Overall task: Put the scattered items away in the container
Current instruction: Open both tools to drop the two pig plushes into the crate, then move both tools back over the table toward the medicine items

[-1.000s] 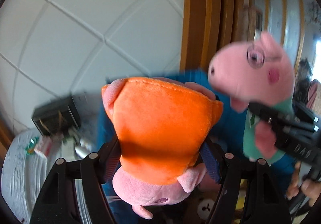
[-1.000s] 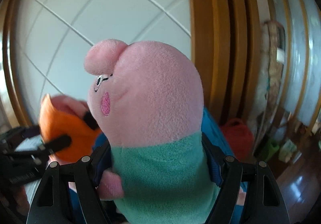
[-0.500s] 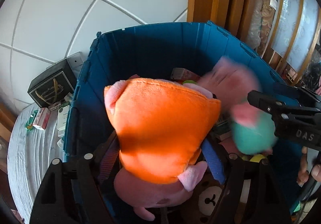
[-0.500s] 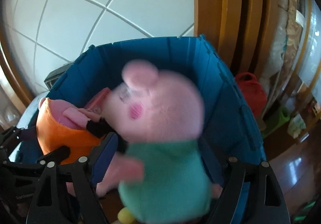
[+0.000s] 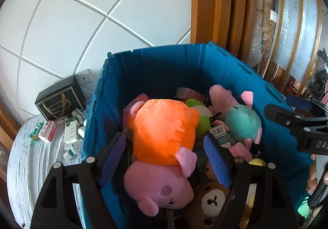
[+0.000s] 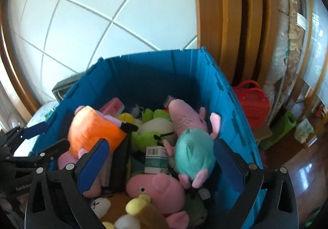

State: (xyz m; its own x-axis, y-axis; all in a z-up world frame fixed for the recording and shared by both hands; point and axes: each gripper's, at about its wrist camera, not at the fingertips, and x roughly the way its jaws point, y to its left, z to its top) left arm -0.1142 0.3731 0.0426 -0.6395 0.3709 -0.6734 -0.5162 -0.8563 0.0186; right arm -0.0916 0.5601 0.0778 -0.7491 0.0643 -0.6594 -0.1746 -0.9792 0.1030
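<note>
Here, nearest the lens, the left gripper (image 5: 166, 149) stood with its blue pads spread, and the orange-dressed pig plush (image 5: 162, 132) lay between them; whether the pads touched the fabric could not be told, though gaps showed on both sides, so it read as a release over the blue container (image 5: 164, 69). The plush lay head toward the camera on the pile, probably let go low so that it would settle rather than bounce out. The right gripper (image 6: 160, 159) was likewise wide apart, and the green-dressed pig plush (image 6: 192, 147) sat between its fingers without any visible contact, resting snout toward the far wall on the other toys. Under and around the two lay a bear plush (image 5: 213, 200), a pink pig head (image 6: 155, 188), a green frog plush (image 6: 151, 126) and a barcoded box (image 6: 155, 159), all inside the container. Farther off, beside the container's left wall, small boxes (image 5: 69, 132) and a black gift box (image 5: 59, 101) lay on the white tabletop (image 5: 26, 167); these seemed the next things to gather. Beyond the right wall a red bag (image 6: 252, 101) sat on the floor.
</note>
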